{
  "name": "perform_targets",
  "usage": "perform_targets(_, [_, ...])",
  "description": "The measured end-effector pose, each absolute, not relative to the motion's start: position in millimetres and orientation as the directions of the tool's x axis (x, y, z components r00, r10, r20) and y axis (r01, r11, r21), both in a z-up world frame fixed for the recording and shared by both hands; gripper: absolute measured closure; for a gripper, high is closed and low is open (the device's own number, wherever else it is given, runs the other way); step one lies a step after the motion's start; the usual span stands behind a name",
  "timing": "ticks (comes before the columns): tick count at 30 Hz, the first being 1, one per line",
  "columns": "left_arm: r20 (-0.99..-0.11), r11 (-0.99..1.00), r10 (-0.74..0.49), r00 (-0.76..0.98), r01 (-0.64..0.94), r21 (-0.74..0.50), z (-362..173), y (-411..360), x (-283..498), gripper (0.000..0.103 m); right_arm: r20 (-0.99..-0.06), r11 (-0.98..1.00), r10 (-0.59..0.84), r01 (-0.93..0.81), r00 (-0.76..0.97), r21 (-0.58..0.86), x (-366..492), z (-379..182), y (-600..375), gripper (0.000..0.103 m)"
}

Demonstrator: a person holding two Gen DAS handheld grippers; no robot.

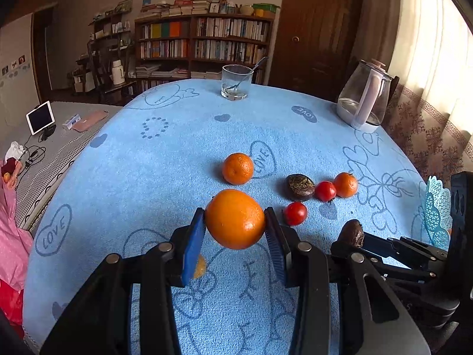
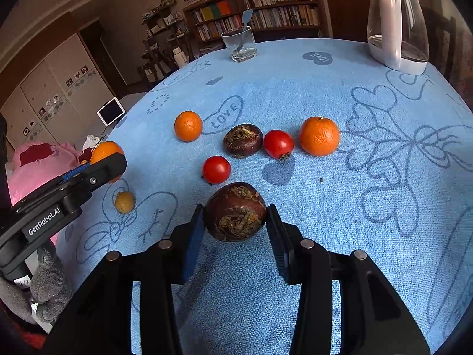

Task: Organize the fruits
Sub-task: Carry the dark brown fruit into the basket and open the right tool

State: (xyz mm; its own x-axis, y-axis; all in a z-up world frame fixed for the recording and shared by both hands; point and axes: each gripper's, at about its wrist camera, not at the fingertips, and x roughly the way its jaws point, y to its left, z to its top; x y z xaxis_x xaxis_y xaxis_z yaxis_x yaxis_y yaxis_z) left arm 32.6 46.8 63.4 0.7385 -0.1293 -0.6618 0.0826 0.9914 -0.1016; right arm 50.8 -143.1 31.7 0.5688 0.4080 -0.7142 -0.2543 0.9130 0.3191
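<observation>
Reading "GenRobot.AI", the left gripper [image 2: 103, 159] clamps an orange [image 1: 235, 219]; the right gripper [image 2: 236, 216] clamps a water chestnut [image 2: 235, 211].

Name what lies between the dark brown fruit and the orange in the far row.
A red tomato lies between the dark brown fruit and the orange, shown in the right wrist view.
</observation>
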Motion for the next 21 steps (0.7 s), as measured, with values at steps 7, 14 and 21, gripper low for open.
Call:
perform_targets(7, [-0.664,0.989,-0.147,0.733,0.113,-0.094,62,37,28,0.062,-0.683,0.915,0.396,-0.199,0.614,0.351,32,43,-173,0.06])
perform_targets(14, [-0.665,0.987,-0.158,0.73,0.132,-0.09,62,30,26,0.062,-0.644,0.922,0.345,-0.116,0.683,0.37,15,60,-216,0.06])
perform_targets(21, [-0.667,0.985,-0.167,0.726,0.146,-0.087,61,26,23,0.062,-0.615,0.93,0.231,0.014,0.754,0.367,-1,74,-270,0.06])
